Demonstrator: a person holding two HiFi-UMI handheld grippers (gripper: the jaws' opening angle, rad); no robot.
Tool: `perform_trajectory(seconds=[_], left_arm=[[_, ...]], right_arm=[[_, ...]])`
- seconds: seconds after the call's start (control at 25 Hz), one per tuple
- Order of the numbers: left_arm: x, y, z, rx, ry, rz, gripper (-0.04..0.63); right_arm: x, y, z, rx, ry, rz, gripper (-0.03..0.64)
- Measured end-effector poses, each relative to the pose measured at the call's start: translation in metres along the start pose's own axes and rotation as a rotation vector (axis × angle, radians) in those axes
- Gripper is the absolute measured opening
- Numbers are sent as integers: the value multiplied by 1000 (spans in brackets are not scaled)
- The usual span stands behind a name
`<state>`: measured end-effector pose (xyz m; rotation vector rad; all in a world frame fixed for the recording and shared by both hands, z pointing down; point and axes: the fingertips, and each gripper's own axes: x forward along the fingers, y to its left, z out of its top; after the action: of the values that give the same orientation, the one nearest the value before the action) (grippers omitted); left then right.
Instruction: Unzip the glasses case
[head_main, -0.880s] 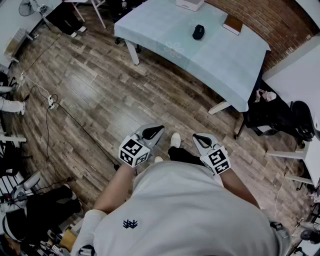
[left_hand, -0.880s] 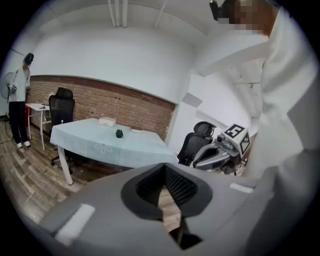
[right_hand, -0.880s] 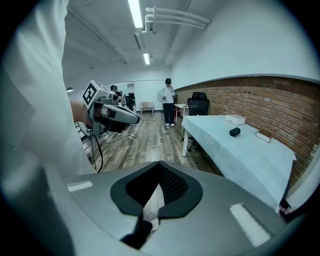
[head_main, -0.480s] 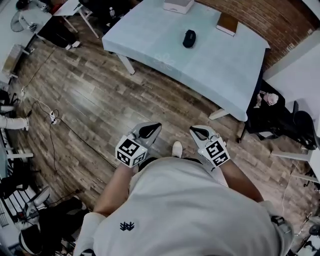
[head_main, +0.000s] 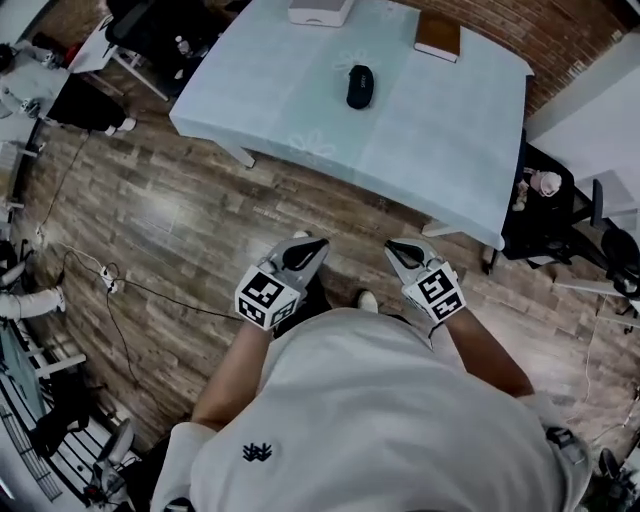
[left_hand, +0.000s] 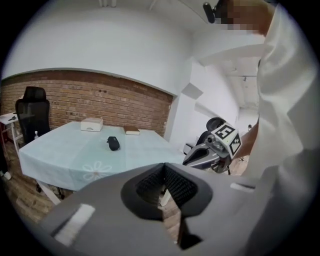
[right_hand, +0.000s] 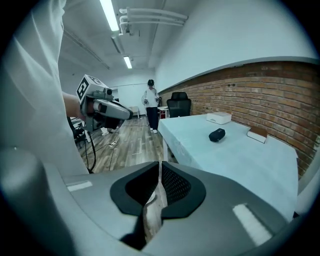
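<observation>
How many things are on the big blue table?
3: a white box at the far edge, a brown book right of it, a black glasses case nearer the middle.

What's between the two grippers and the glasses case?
Head view: only wood floor and bare tablecloth lie between the left gripper, the right gripper and the glasses case.

pale-blue table (head_main: 430, 130) | on it: 1 black glasses case (head_main: 359, 86) | 1 white box (head_main: 320, 11) | 1 brown book (head_main: 438, 36)
</observation>
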<state>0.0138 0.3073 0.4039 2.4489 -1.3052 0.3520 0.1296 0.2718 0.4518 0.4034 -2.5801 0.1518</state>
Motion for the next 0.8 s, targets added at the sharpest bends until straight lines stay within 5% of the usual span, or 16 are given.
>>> perform_trajectory(seconds=[0.2,0.44,0.8], left_arm=[[27,78,22,27,18,-124,55],[51,173,54,145,83,-288,55],[125,237,72,169,104,-335,55]], right_arm=[[51,-37,24,71,61,-130,5],[115,-79,63,178,94,-273,5],[164,-162,51,235,158,-371,5]])
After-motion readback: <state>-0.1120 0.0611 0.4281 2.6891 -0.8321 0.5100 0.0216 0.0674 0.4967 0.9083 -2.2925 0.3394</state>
